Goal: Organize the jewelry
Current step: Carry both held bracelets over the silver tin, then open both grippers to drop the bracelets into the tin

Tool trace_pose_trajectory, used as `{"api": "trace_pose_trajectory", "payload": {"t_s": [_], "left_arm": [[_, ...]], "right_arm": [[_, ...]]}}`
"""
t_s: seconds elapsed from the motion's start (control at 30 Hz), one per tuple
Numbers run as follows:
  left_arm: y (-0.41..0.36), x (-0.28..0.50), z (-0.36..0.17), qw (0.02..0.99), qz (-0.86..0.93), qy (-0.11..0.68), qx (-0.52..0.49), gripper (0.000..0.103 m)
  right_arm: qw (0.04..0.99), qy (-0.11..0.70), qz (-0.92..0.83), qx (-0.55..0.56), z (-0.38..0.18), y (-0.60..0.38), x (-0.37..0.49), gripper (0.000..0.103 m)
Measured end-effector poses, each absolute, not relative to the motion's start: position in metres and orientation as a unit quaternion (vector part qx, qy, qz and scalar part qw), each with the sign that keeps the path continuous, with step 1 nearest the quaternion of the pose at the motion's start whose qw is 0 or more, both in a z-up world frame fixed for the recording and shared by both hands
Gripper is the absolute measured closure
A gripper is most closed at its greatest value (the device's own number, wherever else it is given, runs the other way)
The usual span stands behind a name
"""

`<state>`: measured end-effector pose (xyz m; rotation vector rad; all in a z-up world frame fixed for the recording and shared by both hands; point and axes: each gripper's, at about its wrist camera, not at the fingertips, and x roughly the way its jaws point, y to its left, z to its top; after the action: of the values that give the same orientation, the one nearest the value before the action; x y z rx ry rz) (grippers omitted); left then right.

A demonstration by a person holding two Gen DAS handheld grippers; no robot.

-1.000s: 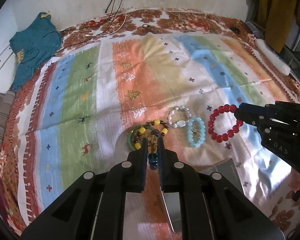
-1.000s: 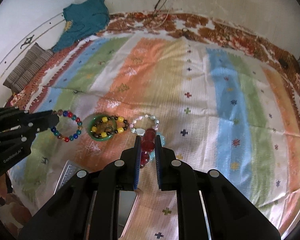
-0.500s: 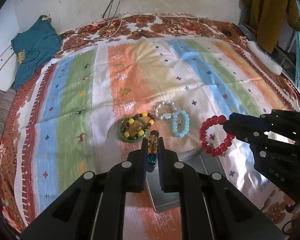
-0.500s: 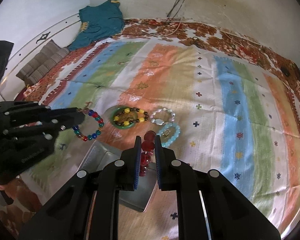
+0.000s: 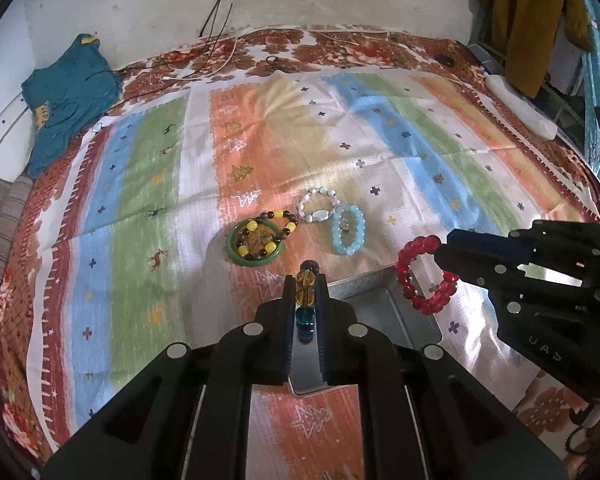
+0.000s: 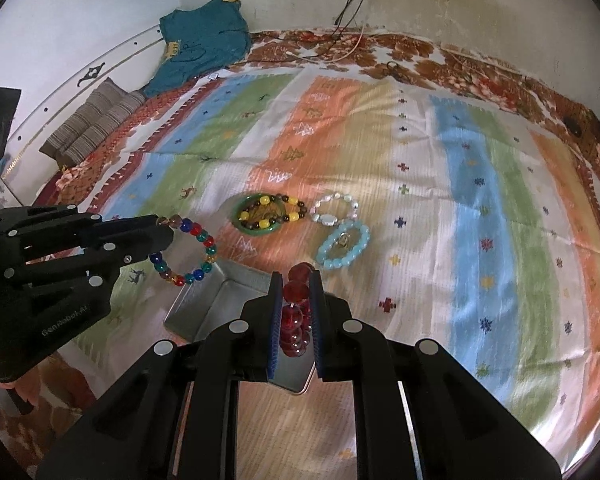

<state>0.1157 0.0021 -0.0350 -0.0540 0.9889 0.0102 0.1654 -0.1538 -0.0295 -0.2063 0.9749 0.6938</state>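
Observation:
My left gripper (image 5: 305, 282) is shut on a multicoloured bead bracelet (image 6: 188, 254), whose amber and blue beads (image 5: 305, 294) show between the pads. A red bead bracelet (image 5: 424, 276) hangs from my right gripper (image 6: 296, 280), which is shut on it. Both bracelets hang above a shallow metal tray (image 6: 204, 304) lying on the striped cloth (image 5: 220, 152). On the cloth beyond the tray lie a green bangle with a yellow-and-brown bead bracelet (image 5: 260, 238), a white bead bracelet (image 5: 318, 210) and a light blue bead bracelet (image 5: 348, 230).
A teal garment (image 5: 68, 96) lies at the far left corner with striped cushions (image 6: 96, 120) beside it. Cables (image 5: 220, 52) trail down the back wall onto the floral bedspread. A white object (image 5: 520, 106) lies at the right edge, and clothes hang at the back right.
Both grippers have drawn back toward the near edge with their bracelets, off the cloth and over the metal tray. The other bracelets on the cloth have stayed put.

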Motion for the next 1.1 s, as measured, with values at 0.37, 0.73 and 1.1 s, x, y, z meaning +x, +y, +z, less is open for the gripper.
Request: {"api": "trace_pose_trajectory", "payload": {"t_s": [0.37, 0.73, 1.1], "left_arm": [[0.025, 0.119, -0.038, 0.876, 0.042, 0.478, -0.050, 0.073], [0.039, 0.137, -0.037, 0.875, 0.052, 0.476, -0.074, 0.053], [0.052, 0.178, -0.056, 0.862, 0.087, 0.499, -0.025, 0.043]], "right_arm": [[0.833, 0.469, 0.280, -0.084, -0.037, -0.172, 0.186, 0.069], [0.827, 0.490, 0.265, -0.076, -0.051, -0.169, 0.204, 0.055], [0.826, 0.501, 0.245, -0.083, -0.067, -0.162, 0.230, 0.043]]}}
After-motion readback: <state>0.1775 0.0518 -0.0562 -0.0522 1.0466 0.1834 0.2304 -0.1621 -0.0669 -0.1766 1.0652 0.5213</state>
